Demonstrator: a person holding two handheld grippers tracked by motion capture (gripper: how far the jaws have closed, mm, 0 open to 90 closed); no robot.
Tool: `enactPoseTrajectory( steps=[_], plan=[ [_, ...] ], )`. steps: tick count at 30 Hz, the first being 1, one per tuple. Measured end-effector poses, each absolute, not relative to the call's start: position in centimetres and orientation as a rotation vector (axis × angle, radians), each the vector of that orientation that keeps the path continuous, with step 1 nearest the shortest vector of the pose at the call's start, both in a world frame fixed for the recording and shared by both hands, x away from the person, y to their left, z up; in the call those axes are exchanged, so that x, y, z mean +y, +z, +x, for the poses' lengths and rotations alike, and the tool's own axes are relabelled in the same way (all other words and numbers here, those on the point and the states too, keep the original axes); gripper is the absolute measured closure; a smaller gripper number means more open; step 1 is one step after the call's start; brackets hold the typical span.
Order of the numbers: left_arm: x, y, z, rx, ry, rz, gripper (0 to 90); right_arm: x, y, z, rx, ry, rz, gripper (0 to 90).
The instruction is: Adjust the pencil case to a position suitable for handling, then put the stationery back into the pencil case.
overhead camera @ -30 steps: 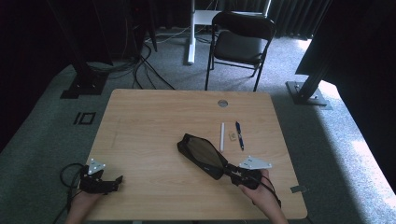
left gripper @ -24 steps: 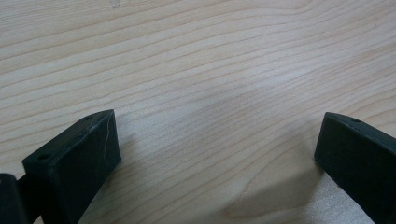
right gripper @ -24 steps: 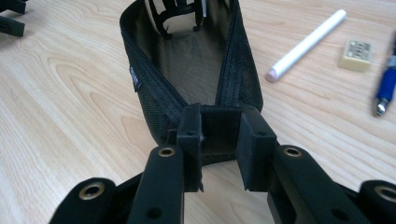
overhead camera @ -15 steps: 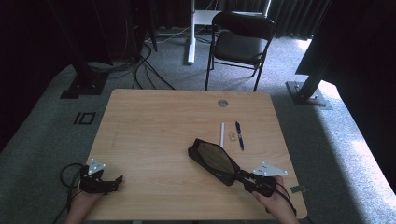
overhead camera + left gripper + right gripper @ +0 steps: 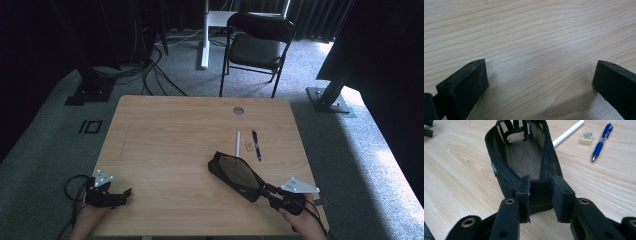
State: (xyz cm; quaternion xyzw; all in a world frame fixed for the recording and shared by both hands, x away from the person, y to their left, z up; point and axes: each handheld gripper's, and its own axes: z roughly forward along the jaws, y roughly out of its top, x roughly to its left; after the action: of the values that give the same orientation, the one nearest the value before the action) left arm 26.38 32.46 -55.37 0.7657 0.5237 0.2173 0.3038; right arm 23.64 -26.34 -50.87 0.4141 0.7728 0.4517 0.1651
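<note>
At the near edge of the wooden table (image 5: 165, 145), the right gripper (image 5: 541, 200) has its jaws around the near end of a black pencil case (image 5: 235, 172), the pads set on either side of the fabric end; they have just been opening a little, with the case's end between them, and from the right gripper view they look to be touching its sides. The case lies open-mouthed on the tabletop, stretching away from that gripper toward the table's middle. Left of the case, well apart at the near left corner, the left gripper (image 5: 106, 192) rests low over bare wood, its jaws spread wide with nothing between them. Just beyond the case lie a white stick (image 5: 238, 142), a small eraser (image 5: 248, 146) and a blue pen (image 5: 256, 145), side by side. Farther off, past the table's far edge, stands a black folding chair (image 5: 257, 47).
</note>
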Motion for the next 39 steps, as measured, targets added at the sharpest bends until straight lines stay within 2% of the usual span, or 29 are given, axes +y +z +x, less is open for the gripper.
enactPoseTrajectory(
  steps=[3, 23, 29, 39],
  plan=[
    [32.5, -55.4, 26.4, 1.387, 0.576, 2.029, 0.4, -26.3, -50.4, 23.7, 2.192, 1.302, 1.166, 62.4],
    [32.5, -55.4, 26.4, 1.388, 0.575, 2.029, 0.4, -26.2, -48.3, 25.3, 2.128, 1.388, 1.14, 50.8],
    [32.5, -55.4, 26.4, 1.388, 0.576, 2.029, 0.4, -26.5, -48.0, 27.3, 2.049, 1.359, 1.173, 47.7],
    [32.5, -55.4, 26.4, 1.386, 0.576, 2.028, 0.4, -27.0, -48.9, 30.9, 1.977, 1.282, 1.244, 48.8]
  ],
)
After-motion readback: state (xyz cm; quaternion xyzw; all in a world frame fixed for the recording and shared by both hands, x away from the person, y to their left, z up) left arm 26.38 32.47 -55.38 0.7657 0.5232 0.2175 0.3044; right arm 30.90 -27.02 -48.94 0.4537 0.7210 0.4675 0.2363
